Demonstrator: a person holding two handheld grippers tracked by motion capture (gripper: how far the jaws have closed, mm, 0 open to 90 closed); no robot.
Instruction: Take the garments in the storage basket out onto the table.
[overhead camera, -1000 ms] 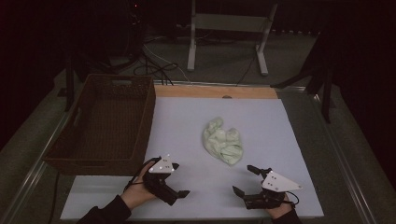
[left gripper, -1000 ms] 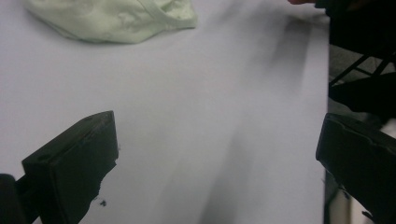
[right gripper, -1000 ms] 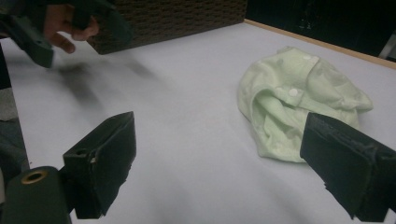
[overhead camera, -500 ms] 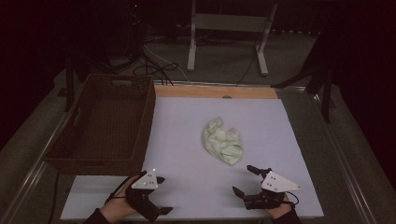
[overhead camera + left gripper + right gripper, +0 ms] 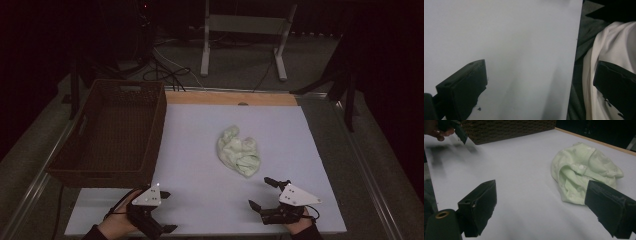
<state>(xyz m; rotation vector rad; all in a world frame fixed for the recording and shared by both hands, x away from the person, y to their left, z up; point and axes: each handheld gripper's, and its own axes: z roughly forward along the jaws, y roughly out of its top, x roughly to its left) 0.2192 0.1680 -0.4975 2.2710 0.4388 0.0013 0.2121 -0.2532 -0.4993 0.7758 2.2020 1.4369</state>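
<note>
Crumpled green cloth point(image 5: 239, 157) on white tabletop point(image 5: 200, 130); dark room

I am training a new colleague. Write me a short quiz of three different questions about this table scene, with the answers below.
1. True or false: the pale green garment lies inside the wicker basket.
2. Which hand-held gripper is nearer to the garment? A) left hand-held gripper B) right hand-held gripper
3. Fill in: both hand-held grippers have their jaws ____.

Key
1. False. It lies crumpled on the white table cover, to the right of the basket and apart from it.
2. B. In the right gripper view the garment sits just ahead of its jaws.
3. Open; neither holds anything.
</note>
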